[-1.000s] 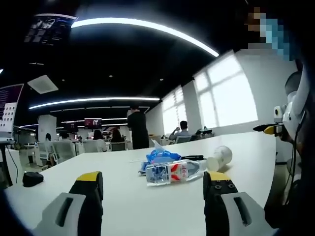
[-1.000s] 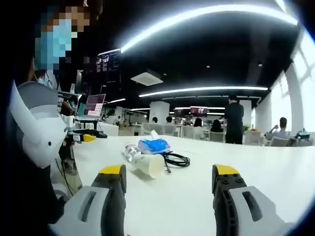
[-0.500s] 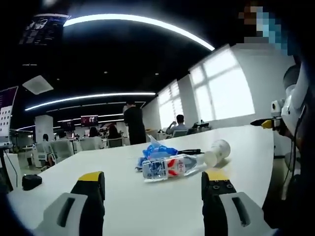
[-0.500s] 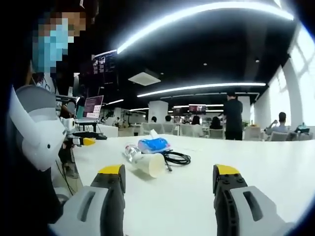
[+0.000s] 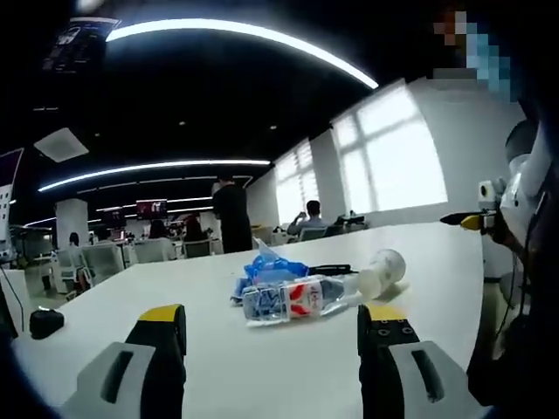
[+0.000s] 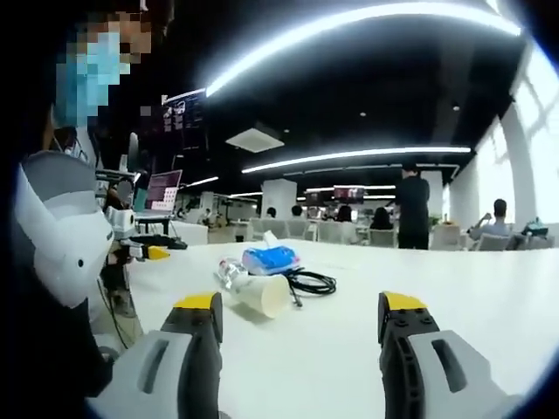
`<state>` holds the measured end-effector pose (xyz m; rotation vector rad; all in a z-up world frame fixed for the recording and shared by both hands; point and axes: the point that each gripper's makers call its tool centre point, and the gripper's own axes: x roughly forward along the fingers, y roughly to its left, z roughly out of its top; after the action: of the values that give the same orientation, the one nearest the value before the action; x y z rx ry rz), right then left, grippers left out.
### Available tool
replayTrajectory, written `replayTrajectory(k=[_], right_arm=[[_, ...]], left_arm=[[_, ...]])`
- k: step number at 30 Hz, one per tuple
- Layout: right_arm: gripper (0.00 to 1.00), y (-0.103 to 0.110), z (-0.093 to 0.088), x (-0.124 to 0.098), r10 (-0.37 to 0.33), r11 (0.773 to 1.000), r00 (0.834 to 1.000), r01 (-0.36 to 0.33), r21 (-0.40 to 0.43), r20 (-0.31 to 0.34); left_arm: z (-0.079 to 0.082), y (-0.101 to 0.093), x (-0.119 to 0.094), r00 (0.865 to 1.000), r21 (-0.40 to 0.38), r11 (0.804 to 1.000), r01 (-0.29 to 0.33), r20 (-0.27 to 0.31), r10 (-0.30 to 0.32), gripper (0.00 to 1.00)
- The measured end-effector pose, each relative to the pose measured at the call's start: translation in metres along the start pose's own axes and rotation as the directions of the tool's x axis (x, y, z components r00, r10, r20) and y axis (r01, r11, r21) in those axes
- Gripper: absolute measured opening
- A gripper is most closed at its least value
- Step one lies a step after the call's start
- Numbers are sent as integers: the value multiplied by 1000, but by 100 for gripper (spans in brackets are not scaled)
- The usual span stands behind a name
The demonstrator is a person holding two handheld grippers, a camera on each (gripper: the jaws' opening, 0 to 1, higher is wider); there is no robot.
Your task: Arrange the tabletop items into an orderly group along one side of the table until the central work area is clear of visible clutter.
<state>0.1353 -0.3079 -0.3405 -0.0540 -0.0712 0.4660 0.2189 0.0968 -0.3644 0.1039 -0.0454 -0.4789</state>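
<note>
The left gripper [image 5: 272, 325] hangs low over the white worktop [image 5: 437, 262] with its yellow-tipped jaws spread wide and nothing between them. Ahead of it, near the middle of the worktop, the clutter lies in one loose heap. A clear plastic water bottle [image 5: 293, 299] with a red, white and blue label lies on its side, nearest the gripper. Just behind it, touching it, sits a blue tissue pack [image 5: 272, 269] with a white tissue sticking up. A white paper cup [image 5: 382, 269] lies tipped over at the bottle's right end, its open mouth turned toward the camera. A black cable [image 5: 334, 269] runs behind the bottle between the pack and the cup. A small black object [image 5: 44, 321] rests well apart, at the far left of the worktop.

The right gripper [image 6: 299, 325] also has its jaws held far apart and empty, low above the worktop [image 6: 489, 297]. From this side the paper cup [image 6: 260, 295] is nearest, lying on its side with the water bottle [image 6: 231, 271] just behind it. The blue tissue pack [image 6: 271, 258] sits beyond them, and the black cable [image 6: 311, 283] is coiled just to the right of the cup. People sit and stand at desks in the background.
</note>
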Motion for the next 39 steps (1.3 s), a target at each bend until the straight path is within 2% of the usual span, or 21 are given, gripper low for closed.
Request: replayTrajectory(k=[3, 5, 11, 16, 19, 22, 25, 26, 34, 38, 39], right_arm=[[60, 1, 4, -3, 13, 1000, 999, -13, -14, 37], [59, 2, 5, -4, 25, 1000, 999, -24, -16, 48], [58, 10, -2, 2, 60, 997, 998, -59, -46, 7], [53, 17, -6, 8, 90, 994, 996, -89, -67, 5], [52, 22, -7, 10, 110, 990, 994, -109, -91, -4], [48, 26, -2, 11, 126, 988, 992, -124, -95, 16], [49, 26, 1, 11, 129, 986, 991, -126, -107, 19], [49, 25, 1, 12, 121, 987, 993, -119, -110, 13], [52, 16, 3, 17, 106, 990, 994, -105, -89, -1], [51, 12, 13, 22, 123, 987, 992, -120, -110, 20], [47, 11, 14, 22, 119, 988, 993, -116, -101, 23]], left_arm=[[-1, 0, 0, 1000, -3, 1000, -4, -6, 4, 80], [-1, 1, -1, 1000, -5, 1000, -5, -5, 5, 80], [0, 4, 1, 1000, -17, 1000, -18, -2, 18, 80], [0, 2, 9, 999, 29, 999, 19, -29, -18, 80], [4, 3, 12, 1000, 21, 999, 28, -10, -28, 81], [16, 0, 19, 998, 14, 999, 52, 39, -53, 83], [25, -2, 25, 995, 23, 998, 64, 80, -66, 94], [25, -7, 29, 994, 49, 995, 85, 71, -88, 94], [18, -19, 44, 990, 91, 986, 142, 10, -144, 93], [14, -11, 58, 990, 103, 985, 140, -1, -141, 92], [15, -11, 60, 990, 93, 986, 142, 2, -142, 92]])
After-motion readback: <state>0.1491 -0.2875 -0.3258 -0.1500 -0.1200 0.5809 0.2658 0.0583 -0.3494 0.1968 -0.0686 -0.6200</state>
